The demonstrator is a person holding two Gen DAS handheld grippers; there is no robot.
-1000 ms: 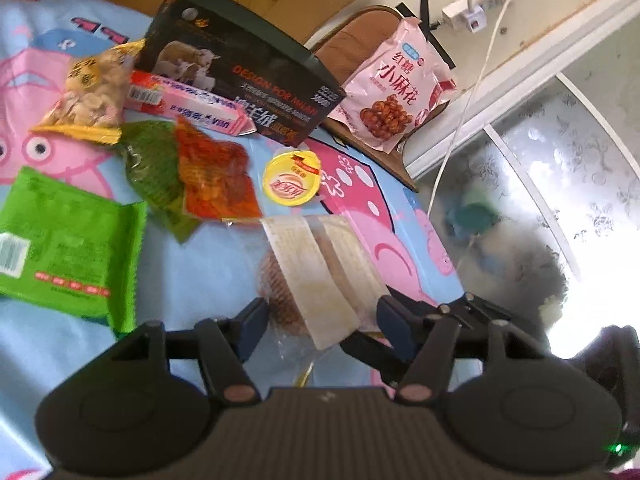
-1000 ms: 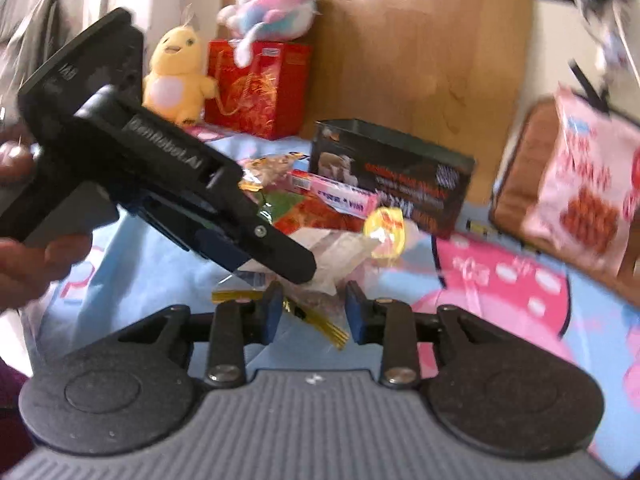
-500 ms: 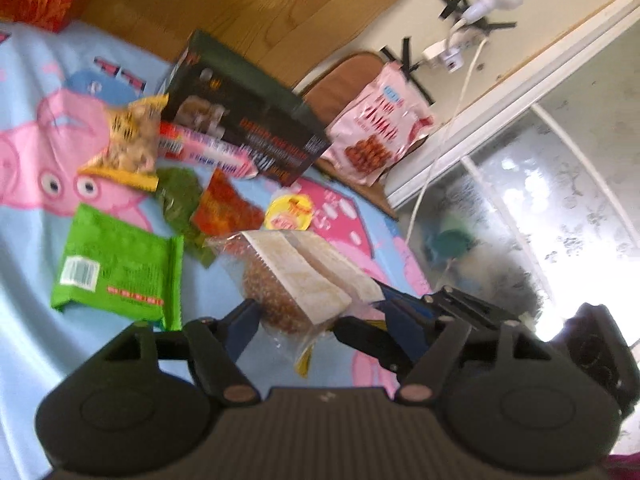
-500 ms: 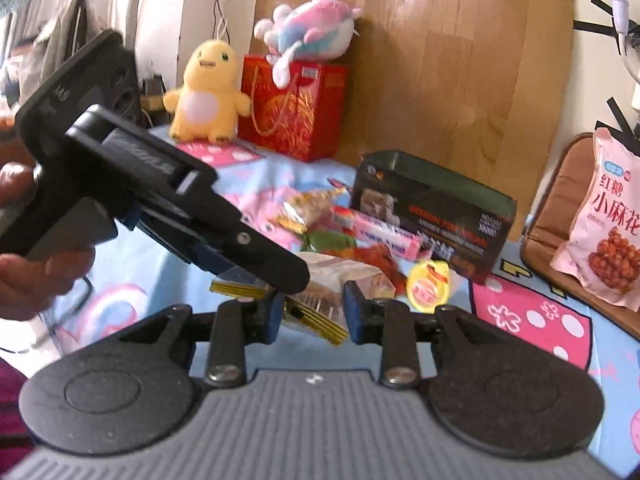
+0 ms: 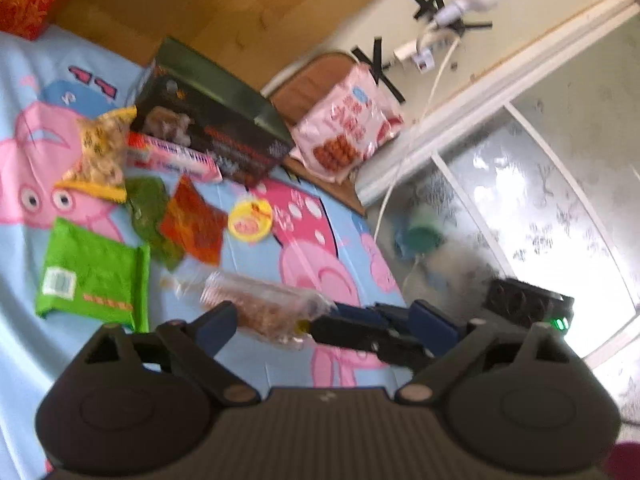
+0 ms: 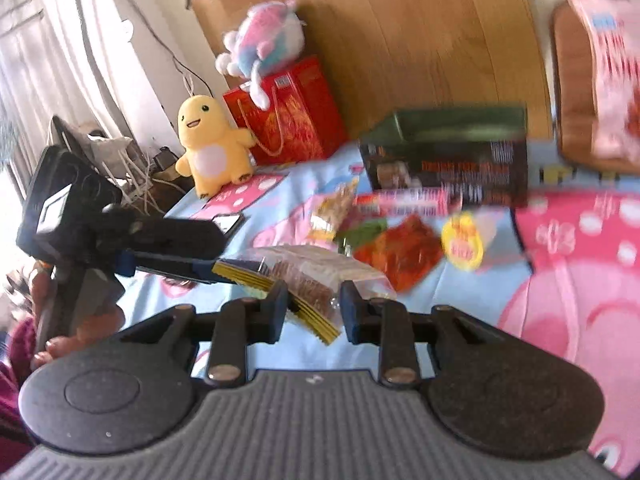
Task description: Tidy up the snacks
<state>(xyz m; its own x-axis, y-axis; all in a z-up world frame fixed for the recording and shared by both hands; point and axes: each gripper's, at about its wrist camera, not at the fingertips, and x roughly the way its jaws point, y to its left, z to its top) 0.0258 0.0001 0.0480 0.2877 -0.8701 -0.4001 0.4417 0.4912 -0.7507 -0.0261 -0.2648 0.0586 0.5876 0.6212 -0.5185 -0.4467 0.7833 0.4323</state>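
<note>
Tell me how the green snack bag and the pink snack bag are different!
The green snack bag lies flat on the cartoon blanket; the pink snack bag leans tilted on a brown chair off the blanket. The green one is plain bright green with a white label, while the pink one shows a picture of brown round snacks. Neither claw touches them. Both are sealed, soft packets.

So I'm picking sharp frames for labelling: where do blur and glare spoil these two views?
Left wrist view: the window is blown out white at right, and the pink bag is smeared. Right wrist view: the dark box and yellow cup are streaked; the yellow plush toy stays fairly sharp.
</note>
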